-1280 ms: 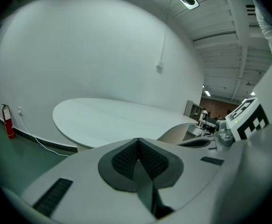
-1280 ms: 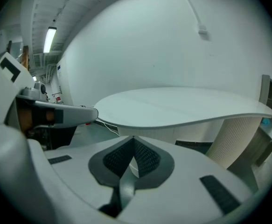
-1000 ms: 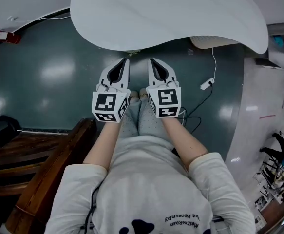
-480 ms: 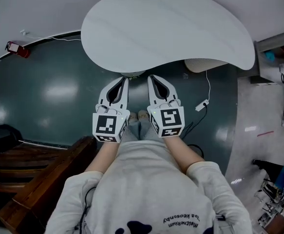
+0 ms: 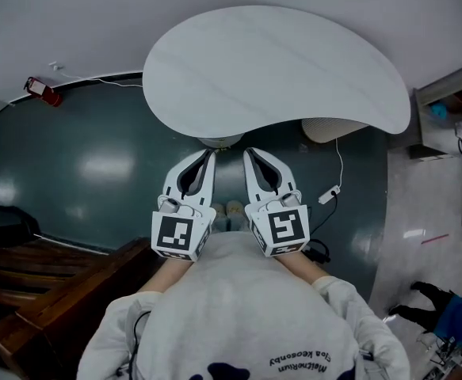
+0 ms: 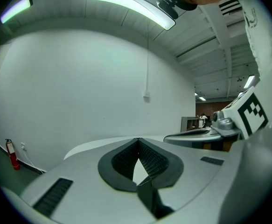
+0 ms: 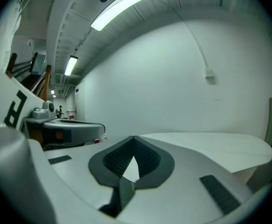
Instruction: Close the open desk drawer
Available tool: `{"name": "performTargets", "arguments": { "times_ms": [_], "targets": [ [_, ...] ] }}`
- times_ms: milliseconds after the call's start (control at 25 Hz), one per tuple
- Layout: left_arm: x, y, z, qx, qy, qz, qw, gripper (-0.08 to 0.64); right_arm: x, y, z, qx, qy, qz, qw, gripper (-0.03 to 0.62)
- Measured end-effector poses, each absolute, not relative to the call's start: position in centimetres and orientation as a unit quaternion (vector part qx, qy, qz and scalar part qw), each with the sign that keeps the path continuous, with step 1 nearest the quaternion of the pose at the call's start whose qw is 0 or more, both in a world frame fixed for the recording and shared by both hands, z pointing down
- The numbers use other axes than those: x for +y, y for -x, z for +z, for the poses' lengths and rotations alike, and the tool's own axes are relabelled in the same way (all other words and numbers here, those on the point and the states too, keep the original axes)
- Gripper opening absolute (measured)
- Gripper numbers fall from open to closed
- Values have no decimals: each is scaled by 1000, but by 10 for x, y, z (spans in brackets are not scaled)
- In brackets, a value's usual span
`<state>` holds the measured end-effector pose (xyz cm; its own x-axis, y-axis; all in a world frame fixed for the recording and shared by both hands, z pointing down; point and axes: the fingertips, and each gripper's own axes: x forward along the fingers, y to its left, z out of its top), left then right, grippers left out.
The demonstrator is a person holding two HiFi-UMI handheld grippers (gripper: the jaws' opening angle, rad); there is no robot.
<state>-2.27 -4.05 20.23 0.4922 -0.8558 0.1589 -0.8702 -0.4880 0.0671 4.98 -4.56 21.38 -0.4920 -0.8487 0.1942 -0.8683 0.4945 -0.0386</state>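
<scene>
Now the left gripper [image 5: 210,153] and the right gripper [image 5: 246,152], each with jaws together on nothing, have risen toward the white table [image 5: 278,70], while no open drawer shows in any view I have, so closing has not begun.

- Grey two-jaw left gripper [image 6: 138,143] fills the lower frame; jaws together at the tips, nothing between them.
- Black ribbed pads [image 6: 153,161] leave a narrow wedge-shaped gap behind the tips.
- White rounded tabletop [image 6: 83,146] lies past the jaws, toward 9 o'clock.
- Right gripper [image 6: 170,137] at 3 o'clock, roughly level, with its black-and-white marker cube [image 6: 250,113].
- Red fire extinguisher [image 6: 10,153] at 8 o'clock, against the plain white wall [image 6: 80,87].
- Long ceiling strip light [image 6: 126,1] at 12 o'clock.
</scene>
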Motion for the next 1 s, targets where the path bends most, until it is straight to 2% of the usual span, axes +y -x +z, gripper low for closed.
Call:
{"name": "performTargets", "arguments": {
  "times_ms": [480, 1000],
  "targets": [
    [-32, 12, 169, -519, -852, 47, 54, 9, -31, -69, 171, -871, -485, 61, 47, 15],
    [-18, -2, 174, -520, -852, 46, 48, 9, -20, -72, 172, -883, -465, 43, 42, 15]
  ]
}}
